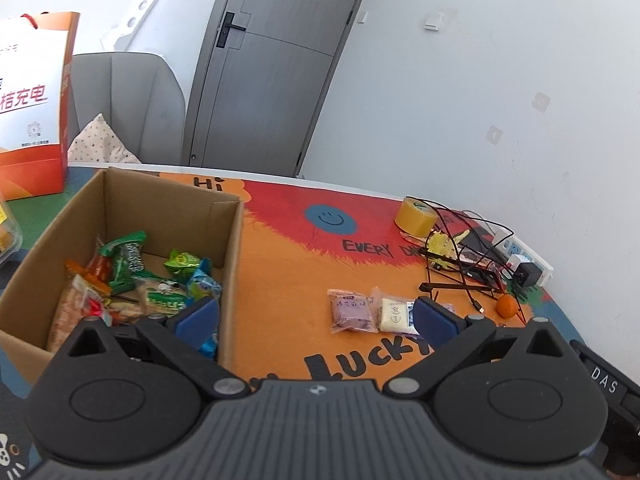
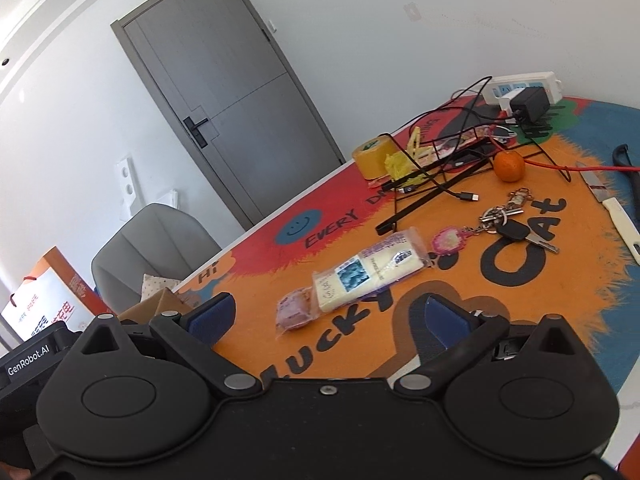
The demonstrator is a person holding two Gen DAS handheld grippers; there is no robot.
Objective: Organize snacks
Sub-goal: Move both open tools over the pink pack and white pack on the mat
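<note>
An open cardboard box (image 1: 232,240) on the left holds several wrapped snacks (image 1: 132,276). On the orange mat lie a purple snack pack (image 1: 351,311) and a cream snack pack (image 1: 394,314); both also show in the right wrist view, the purple one (image 2: 294,310) and the cream ones (image 2: 368,272). My left gripper (image 1: 316,320) is open and empty, above the box's right wall. My right gripper (image 2: 328,316) is open and empty, just short of the packs.
A tape roll (image 1: 414,216), tangled cables (image 1: 464,264), a power strip (image 2: 520,86) and a tangerine (image 2: 509,166) sit at the back right. Keys (image 2: 508,228) and a knife (image 2: 616,212) lie right. An orange paper bag (image 1: 32,104) and a grey chair (image 1: 120,96) stand left.
</note>
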